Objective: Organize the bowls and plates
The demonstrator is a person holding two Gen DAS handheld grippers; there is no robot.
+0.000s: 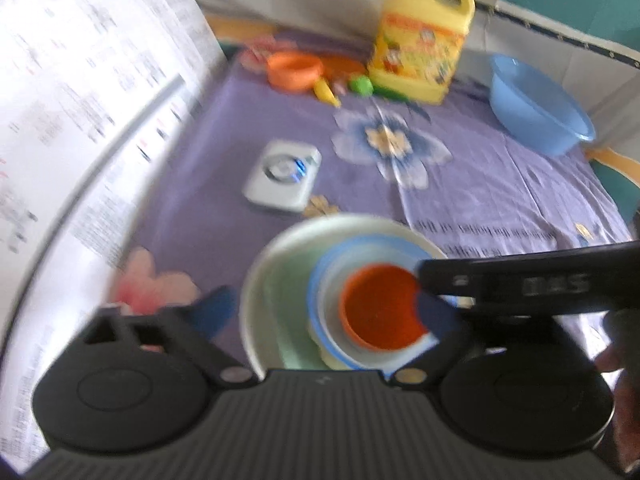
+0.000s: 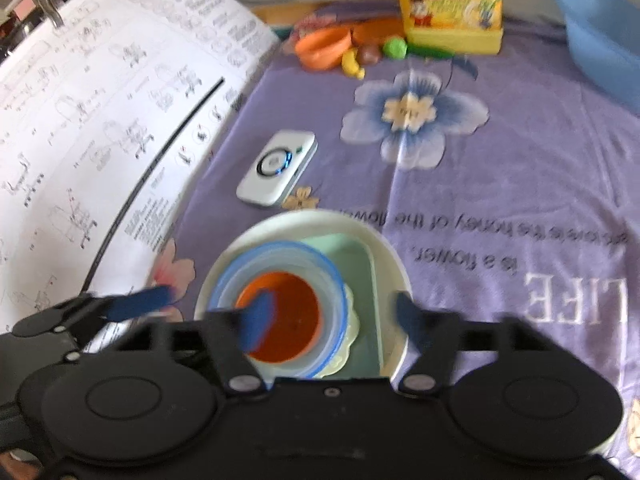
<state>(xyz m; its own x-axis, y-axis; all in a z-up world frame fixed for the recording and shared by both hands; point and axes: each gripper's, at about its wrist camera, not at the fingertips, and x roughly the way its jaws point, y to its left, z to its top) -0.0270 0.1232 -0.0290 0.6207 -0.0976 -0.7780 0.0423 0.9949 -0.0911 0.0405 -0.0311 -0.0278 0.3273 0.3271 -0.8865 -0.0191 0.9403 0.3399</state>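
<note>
Both tongs stand apart with nothing clamped. The left tongs [image 1: 324, 312] straddle the stacked dishes, one blue pad to the left of the white plate's rim, the other over the right edge of the orange bowl [image 1: 380, 306]; whether that pad touches the bowl cannot be told through the blur. The right tongs [image 2: 334, 318] hang over the same stack, their left pad above the orange bowl and their right pad beyond the stack's right side, over the white plate [image 2: 384, 248]. In the right wrist view one finger of the left tongs reaches in from the left, just beside the plate. The stack lies directly between and below both pairs: the orange bowl sits in a blue-rimmed clear bowl [image 2: 280, 250], which rests on a pale scalloped dish [image 2: 352, 320], on a green square plate [image 2: 360, 264], on the white plate. All this is on a purple flowered cloth [image 2: 520, 160] covering the worktop. Beyond the stack lies a small white device [image 2: 278, 168], and farther off an orange cup [image 2: 322, 48], toy fruit [image 2: 354, 65], a yellow jug [image 1: 424, 40] and a blue basin [image 1: 536, 108]. A printed white sheet [image 2: 100, 120] lies along the left.
</note>
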